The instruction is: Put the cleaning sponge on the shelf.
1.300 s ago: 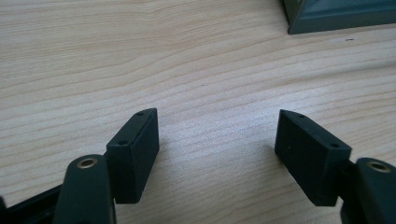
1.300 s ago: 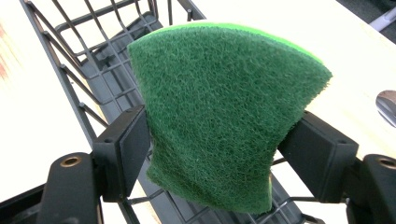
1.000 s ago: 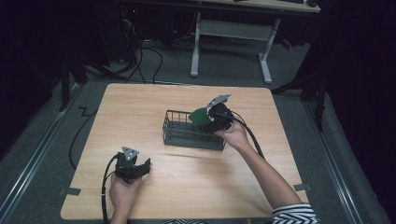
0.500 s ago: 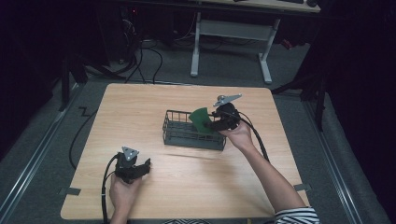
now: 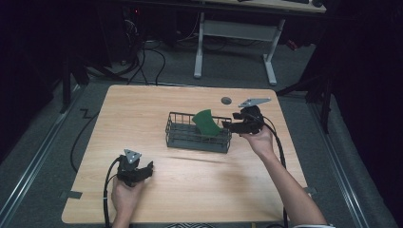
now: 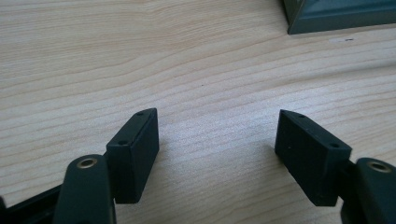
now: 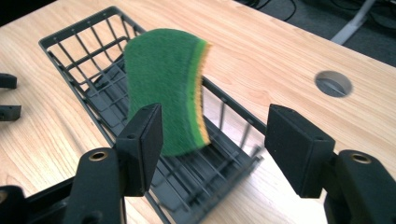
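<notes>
A big wooden table [image 5: 190, 190] holds everything here. Near its middle sits a dark wire basket [image 5: 198, 140], long and low, with thin bars all around. Inside the basket, at the end nearer the right gripper [image 5: 231, 125], a green scrub sponge [image 5: 207, 122] stands up on its edge and leans against the bars. In the right gripper view the sponge [image 7: 163, 88] shows a rough green face and a thin yellow layer along one side, and it looks a little bent. The right gripper [image 7: 215, 130] is just beside the basket, and its jaws are spread wide with nothing between them; the sponge is a bit past them and not touched. The left gripper [image 5: 142, 170] rests low on the table, well apart from the basket, near the person's edge. In the left gripper view its jaws are wide apart too, with only bare wood [image 6: 205, 70] between them. A small round hole [image 5: 226, 100] is in the table behind the basket. The sponge is probably very light and soft, so it will squish and bend when pinched. It is not slippery, because the green side is scratchy. A good place to hold it is across its flat faces near the top edge that sticks up above the bars.
</notes>
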Motion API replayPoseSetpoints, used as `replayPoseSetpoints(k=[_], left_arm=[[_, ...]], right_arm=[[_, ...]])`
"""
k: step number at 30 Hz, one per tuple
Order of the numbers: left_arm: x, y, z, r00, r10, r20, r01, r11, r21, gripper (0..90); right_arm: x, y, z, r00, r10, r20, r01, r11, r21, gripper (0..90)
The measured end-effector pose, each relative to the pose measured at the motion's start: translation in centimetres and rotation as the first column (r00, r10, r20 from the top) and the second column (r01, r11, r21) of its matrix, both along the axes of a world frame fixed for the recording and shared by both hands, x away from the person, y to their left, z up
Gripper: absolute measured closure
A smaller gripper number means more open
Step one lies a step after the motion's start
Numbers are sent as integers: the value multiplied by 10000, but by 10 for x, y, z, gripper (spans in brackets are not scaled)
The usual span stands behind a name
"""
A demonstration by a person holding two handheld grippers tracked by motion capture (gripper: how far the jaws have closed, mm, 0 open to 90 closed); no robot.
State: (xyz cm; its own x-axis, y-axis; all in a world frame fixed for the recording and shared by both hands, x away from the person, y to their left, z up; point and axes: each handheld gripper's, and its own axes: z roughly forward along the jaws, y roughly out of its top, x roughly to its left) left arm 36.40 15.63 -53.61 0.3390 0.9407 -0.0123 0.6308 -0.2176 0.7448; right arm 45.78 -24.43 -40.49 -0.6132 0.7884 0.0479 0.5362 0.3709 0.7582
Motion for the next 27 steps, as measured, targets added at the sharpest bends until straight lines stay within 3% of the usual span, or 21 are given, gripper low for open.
replayPoseSetpoints(k=[6,9,27], left_arm=[[0,0,0,10000,-2,0,2,10000,3,310],[0,0,0,10000,0,0,0,10000,2,310],[0,0,0,10000,-3,-1,3,10000,13,310]], right_arm=[[-13,-23,2,9990,-437,-42,439,9982,409,378],[-17,-31,1,9985,-544,-91,547,9980,306,377],[-49,-71,-10,9923,-1241,-23,1236,9871,1020,381]])
